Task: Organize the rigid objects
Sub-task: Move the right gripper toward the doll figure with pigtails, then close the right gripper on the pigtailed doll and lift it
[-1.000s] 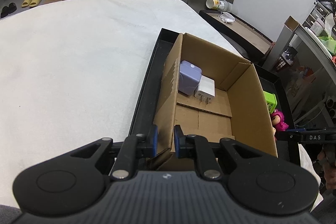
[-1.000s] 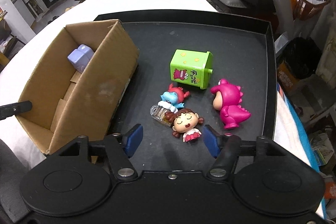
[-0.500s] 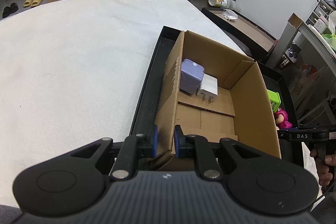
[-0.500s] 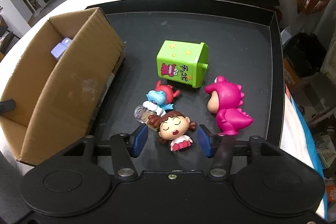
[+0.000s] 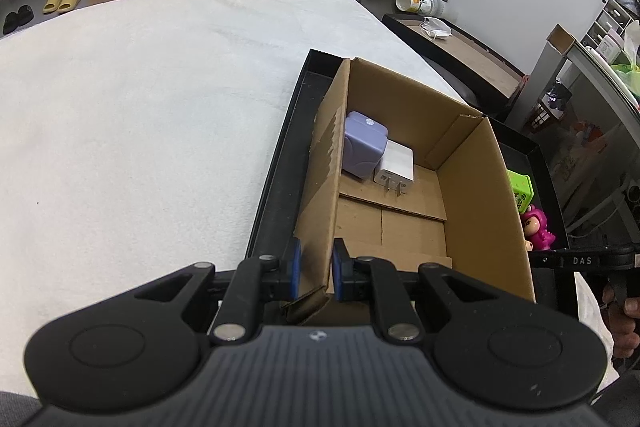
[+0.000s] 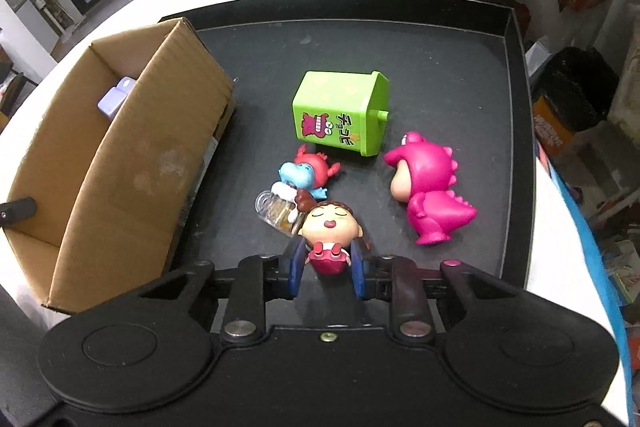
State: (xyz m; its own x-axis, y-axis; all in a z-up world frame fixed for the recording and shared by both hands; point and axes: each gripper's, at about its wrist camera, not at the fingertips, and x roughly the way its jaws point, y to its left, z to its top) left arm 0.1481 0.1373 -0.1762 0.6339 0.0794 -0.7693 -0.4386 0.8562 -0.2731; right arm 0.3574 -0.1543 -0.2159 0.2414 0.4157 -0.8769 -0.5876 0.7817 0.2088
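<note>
The girl figurine (image 6: 330,227) lies on its back on the black tray (image 6: 516,131), its red lower body between my right gripper (image 6: 327,269) pads, which sit narrowly parted at its sides (actual contact cannot be confirmed). Just beside it lie a blue-and-red figurine (image 6: 306,175), a pink dinosaur (image 6: 430,193) and a green toy bin (image 6: 340,117). My left gripper (image 5: 314,269) is clamped on the near left wall of the cardboard box (image 5: 476,187), which holds a purple charger (image 5: 365,143) and a white charger (image 5: 396,167).
</note>
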